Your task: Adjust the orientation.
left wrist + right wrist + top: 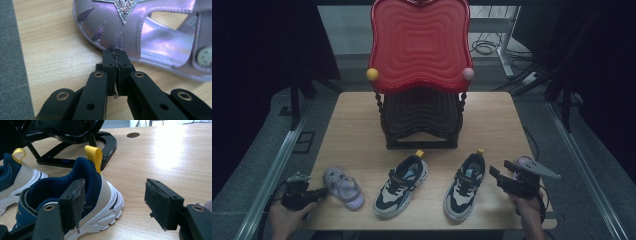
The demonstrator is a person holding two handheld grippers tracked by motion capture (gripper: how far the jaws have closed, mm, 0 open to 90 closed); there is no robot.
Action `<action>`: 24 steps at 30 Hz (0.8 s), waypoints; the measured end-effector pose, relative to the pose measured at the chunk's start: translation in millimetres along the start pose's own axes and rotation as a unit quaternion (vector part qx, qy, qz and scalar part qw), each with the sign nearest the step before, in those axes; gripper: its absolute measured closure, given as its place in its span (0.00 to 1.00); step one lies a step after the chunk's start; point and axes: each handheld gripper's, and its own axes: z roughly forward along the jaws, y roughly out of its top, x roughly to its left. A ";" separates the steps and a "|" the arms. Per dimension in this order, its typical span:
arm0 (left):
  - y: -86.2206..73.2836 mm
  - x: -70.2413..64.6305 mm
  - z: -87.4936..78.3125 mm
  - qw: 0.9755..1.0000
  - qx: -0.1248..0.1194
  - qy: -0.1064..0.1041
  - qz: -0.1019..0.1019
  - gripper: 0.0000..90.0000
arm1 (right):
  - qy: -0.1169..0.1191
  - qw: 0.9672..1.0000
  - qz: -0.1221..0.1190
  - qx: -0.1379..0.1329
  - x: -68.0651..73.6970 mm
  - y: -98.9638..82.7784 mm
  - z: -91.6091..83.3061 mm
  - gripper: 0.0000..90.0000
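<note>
A lilac child's sandal [343, 187] with a glittery star [150, 37] lies at the table's front left. My left gripper [323, 192] is shut, and its closed tips [116, 53] rest against the sandal's sole edge with nothing seen between the pads. Two navy, beige and white sneakers with yellow heel loops stand at the front centre [402, 186] and front right [465, 186]. My right gripper [502, 168] stands open just right of the right sneaker [100, 190]. One of its jaws is beside the heel, the other over bare wood [117, 202].
A two-tier rack with a red wavy top shelf [419, 50] and a black lower shelf [422, 120] stands at the back middle of the wooden table [357, 125]. Its black foot [107, 142] lies behind the sneakers. The second sneaker [15, 175] is close by.
</note>
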 end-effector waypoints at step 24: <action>13.1 14.4 3.6 1.000 -0.012 -0.001 -0.020 0.96 | -0.008 1.000 -0.001 -0.004 0.0 0.0 -0.9 0.37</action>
